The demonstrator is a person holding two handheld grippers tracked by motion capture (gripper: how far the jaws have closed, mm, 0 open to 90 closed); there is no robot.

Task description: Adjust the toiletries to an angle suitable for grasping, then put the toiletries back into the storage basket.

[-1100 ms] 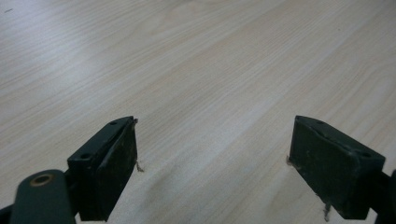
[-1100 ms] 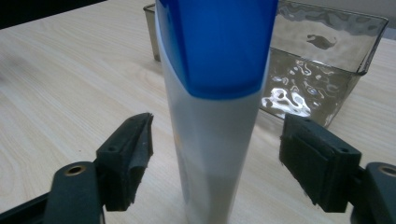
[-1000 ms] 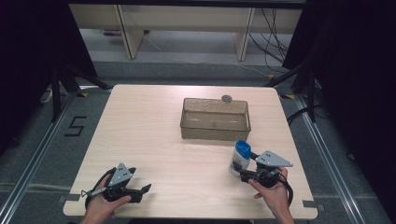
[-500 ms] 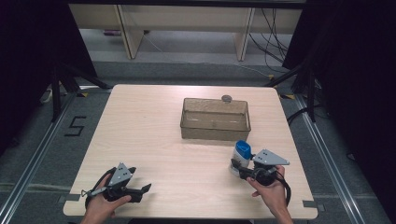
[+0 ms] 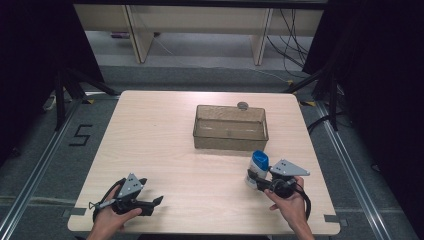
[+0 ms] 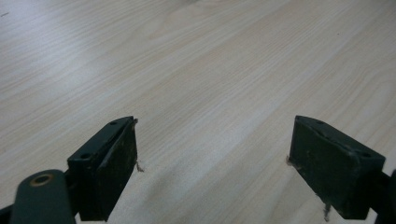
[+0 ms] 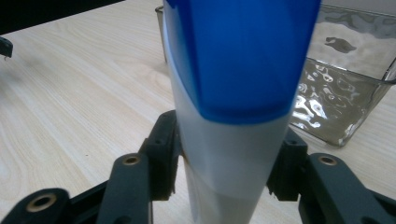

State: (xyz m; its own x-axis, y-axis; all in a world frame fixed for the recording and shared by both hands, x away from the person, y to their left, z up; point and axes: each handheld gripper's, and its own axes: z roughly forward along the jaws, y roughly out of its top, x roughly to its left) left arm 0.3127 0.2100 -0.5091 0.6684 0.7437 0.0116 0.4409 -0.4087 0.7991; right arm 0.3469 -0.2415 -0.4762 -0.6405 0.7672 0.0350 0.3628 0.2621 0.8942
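Note:
A white bottle with a blue cap (image 5: pixel 257 167) stands near the table's front right, in front of the clear bin (image 5: pixel 230 128). My right gripper (image 5: pixel 256 179) has just closed its jaws on the bottle's lower body; in the right gripper view both black pads press against the white bottle (image 7: pixel 233 154) below its blue cap. My left gripper (image 5: pixel 155 202) rests at the front left of the table, held by a hand. Its jaws stand wide apart over bare wood in the left gripper view, the left gripper (image 6: pixel 212 163) holding nothing.
The clear rectangular bin (image 7: pixel 345 88) sits just beyond the bottle at mid-table. A small grey round object (image 5: pixel 243 105) lies behind the bin's far wall. The wooden table (image 5: pixel 150 140) ends close to both hands at the front edge.
The bottle stands a little more upright between the right gripper's jaws. Both hands stay in place.

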